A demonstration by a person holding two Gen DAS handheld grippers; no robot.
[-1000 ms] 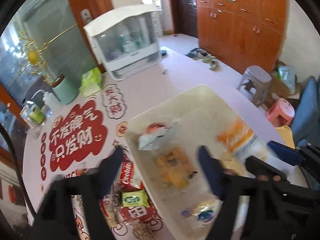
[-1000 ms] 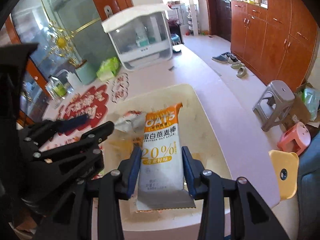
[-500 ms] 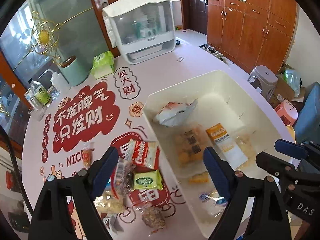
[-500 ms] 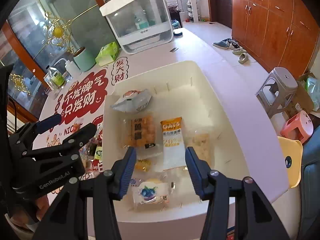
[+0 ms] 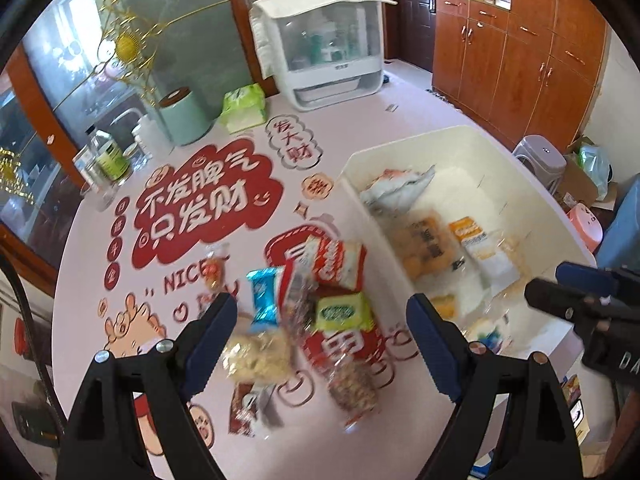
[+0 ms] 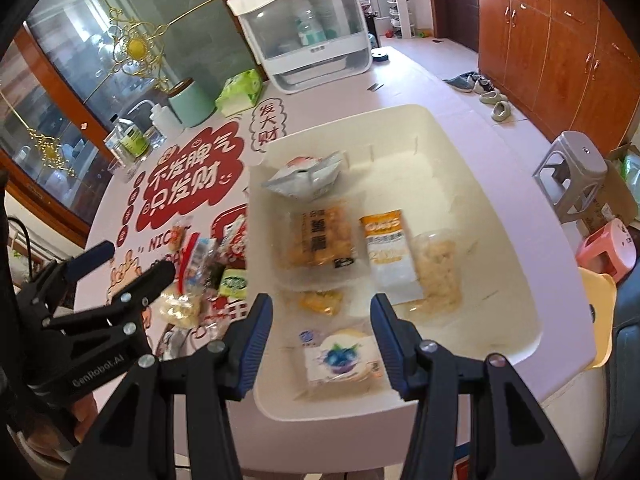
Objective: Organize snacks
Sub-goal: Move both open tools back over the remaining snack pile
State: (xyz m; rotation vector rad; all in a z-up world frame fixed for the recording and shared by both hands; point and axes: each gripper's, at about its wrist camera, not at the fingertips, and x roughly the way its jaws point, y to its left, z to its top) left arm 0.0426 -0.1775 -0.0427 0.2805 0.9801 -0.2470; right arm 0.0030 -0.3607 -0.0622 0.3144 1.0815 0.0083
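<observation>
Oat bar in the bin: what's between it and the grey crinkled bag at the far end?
Bare bin floor. In the right wrist view the oat bar and the grey bag lie apart, with only white tub bottom between them.

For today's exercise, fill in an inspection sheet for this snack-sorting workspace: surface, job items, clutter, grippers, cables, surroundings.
Surface: pale pink table with red printed lettering.
Job's things: cream plastic bin holding the orange oat bar packet; loose snack packets piled beside it.
Clutter: mint green canister, green tissue pack, white lidded cabinet.
Grippers: left gripper open over pile; right gripper open over bin.
Cables: nothing seen.
Surroundings: wooden cupboards, grey stool.
</observation>
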